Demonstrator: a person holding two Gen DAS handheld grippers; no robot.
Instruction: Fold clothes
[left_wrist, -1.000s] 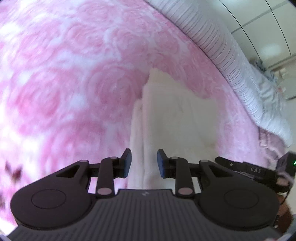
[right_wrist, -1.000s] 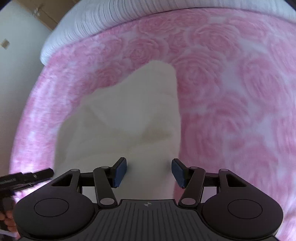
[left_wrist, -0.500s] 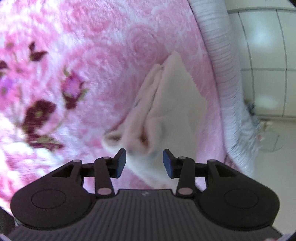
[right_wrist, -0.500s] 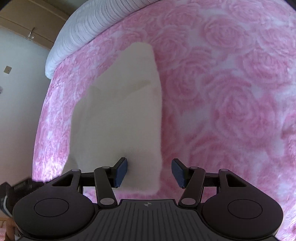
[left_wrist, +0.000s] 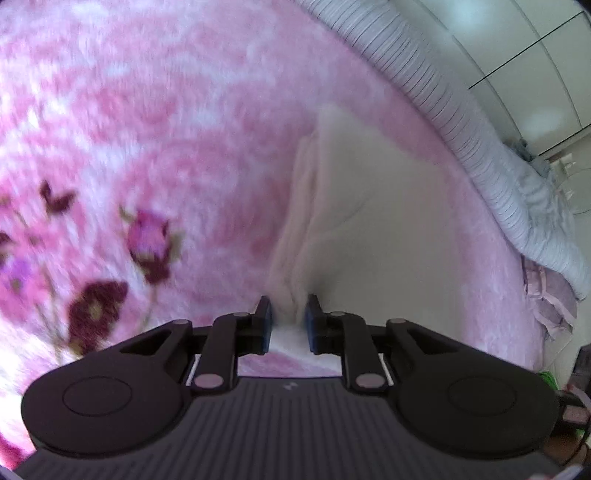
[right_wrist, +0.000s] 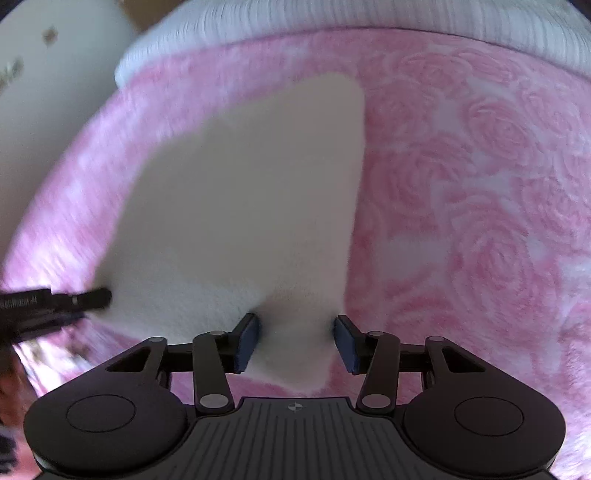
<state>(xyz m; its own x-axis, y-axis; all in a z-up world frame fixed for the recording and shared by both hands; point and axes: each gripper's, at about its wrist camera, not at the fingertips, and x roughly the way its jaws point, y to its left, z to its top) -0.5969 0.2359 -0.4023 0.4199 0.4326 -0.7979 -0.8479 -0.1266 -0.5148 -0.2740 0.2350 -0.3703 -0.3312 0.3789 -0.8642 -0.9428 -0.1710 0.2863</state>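
Cream garment (left_wrist: 373, 206) spread ahead of both jaws on pink bed blanket (left_wrist: 155, 122). Left gripper (left_wrist: 287, 320) clamped on near edge layers; right gripper (right_wrist: 295, 341) parted around near corner, apparently not yet pinching. Close right first, then lift both evenly, keeping edges aligned.

Blurred print on left gripper (right_wrist: 55, 301), no text legible

Motion blur smears the pink rose blanket (left_wrist: 155, 155) left of the cream garment (left_wrist: 373, 221), and the garment's layered edge there is soft. In the right wrist view, the left gripper (right_wrist: 92, 299) is cut off at the frame's edge, its grip unreadable.
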